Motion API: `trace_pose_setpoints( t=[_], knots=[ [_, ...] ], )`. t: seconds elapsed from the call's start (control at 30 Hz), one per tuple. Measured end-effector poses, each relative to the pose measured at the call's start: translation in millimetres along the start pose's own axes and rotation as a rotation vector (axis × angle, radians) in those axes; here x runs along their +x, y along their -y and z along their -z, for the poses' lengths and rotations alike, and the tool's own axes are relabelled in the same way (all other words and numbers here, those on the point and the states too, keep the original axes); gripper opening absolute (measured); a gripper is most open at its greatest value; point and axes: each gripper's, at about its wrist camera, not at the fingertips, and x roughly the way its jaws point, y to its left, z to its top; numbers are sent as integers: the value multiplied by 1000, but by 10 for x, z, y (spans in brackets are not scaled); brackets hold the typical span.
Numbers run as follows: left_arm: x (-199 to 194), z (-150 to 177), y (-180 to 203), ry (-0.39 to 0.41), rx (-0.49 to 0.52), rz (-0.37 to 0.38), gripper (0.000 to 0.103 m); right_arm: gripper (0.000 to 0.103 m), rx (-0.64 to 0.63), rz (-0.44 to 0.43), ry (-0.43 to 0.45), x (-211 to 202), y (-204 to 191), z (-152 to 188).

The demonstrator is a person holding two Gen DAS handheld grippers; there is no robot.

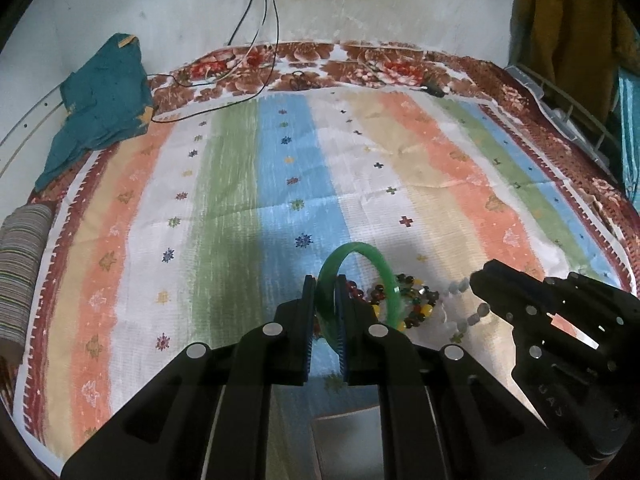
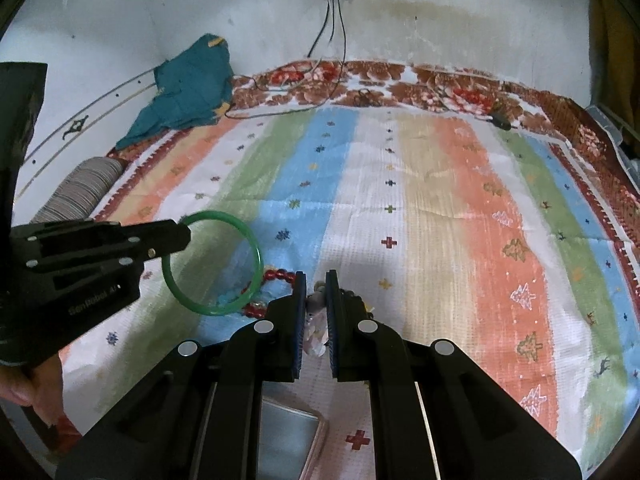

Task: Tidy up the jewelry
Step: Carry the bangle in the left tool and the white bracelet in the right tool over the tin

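My left gripper is shut on a green bangle and holds it upright above the bed sheet. The bangle also shows in the right wrist view, gripped at its upper left by the left gripper. A heap of coloured bead jewelry lies on the sheet just behind the bangle, with red beads at its edge. My right gripper is nearly shut around a pale beaded piece between its fingers. The right gripper also shows in the left wrist view, right of the heap.
A striped bed sheet covers the bed. A small box sits below the right gripper. A teal cloth and a striped bolster lie at the left. Cables hang from a wall socket.
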Motion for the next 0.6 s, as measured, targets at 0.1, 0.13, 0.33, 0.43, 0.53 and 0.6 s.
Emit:
trace_pose_setpoints(
  t=[0.1, 0.13, 0.33, 0.43, 0.53, 0.6],
  knots=[
    [-68, 34, 14, 11, 2, -2, 10, 11, -4, 1, 16, -74, -34, 7],
    [-85, 43, 14, 14, 1, -2, 10, 11, -6, -1, 17, -92, -41, 12],
    [-192, 92, 12, 26, 0, 11, 10, 11, -14, -7, 23, -168, -70, 62],
    [-249, 125, -1, 29, -3, 15, 10, 11, -15, -13, 29, -221, -84, 84],
    [-326, 161, -9, 36, -8, 23, 10, 11, -11, -22, 31, -270, -92, 109],
    [-376, 190, -8, 42, -9, 29, 10, 11, -14, -19, 32, -282, -101, 117]
  ],
)
